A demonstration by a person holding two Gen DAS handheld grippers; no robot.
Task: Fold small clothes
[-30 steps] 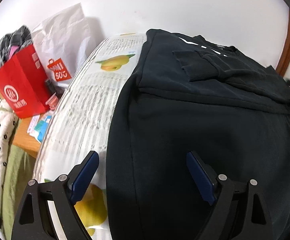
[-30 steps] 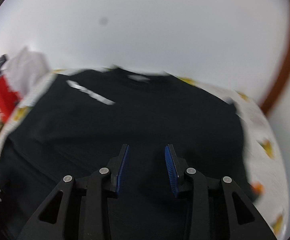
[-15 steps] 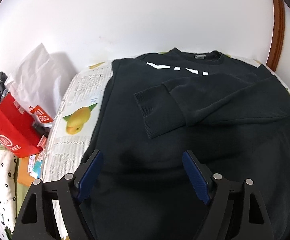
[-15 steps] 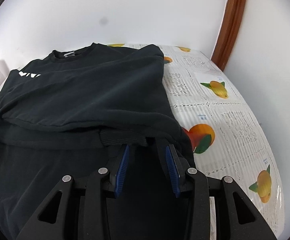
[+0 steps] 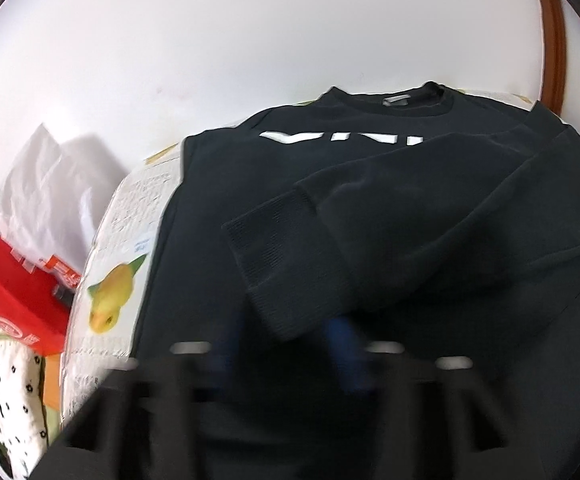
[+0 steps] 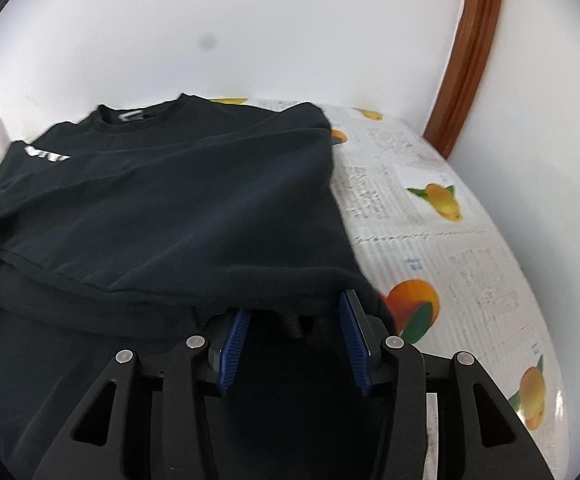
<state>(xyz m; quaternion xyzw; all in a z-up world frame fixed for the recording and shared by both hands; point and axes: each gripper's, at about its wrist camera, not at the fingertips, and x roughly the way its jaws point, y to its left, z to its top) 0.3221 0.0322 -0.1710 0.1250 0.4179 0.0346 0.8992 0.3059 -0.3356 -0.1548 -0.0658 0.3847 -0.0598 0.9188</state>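
A black sweatshirt (image 5: 389, 208) with white chest lettering lies flat on a fruit-print tablecloth (image 5: 130, 232), one sleeve folded across its front with the ribbed cuff (image 5: 274, 264) near the middle. My left gripper (image 5: 286, 344) is motion-blurred, just below that cuff, its blue pads narrowed around dark cloth. In the right wrist view the sweatshirt (image 6: 170, 208) fills the left side. My right gripper (image 6: 293, 316) sits at the garment's right lower edge, blue pads apart, with a fold of cloth draped over the fingertips.
The tablecloth (image 6: 429, 240) runs bare to the right of the garment. A red paper bag (image 5: 18, 304), a white plastic bag (image 5: 50, 192) and a dotted cloth (image 5: 10, 400) sit left of the table. A white wall and a brown wooden frame (image 6: 469, 52) stand behind.
My left gripper has moved right over the sweatshirt and its pads have closed in from wide open. My right gripper's pads have opened from a narrow grip on the hem.
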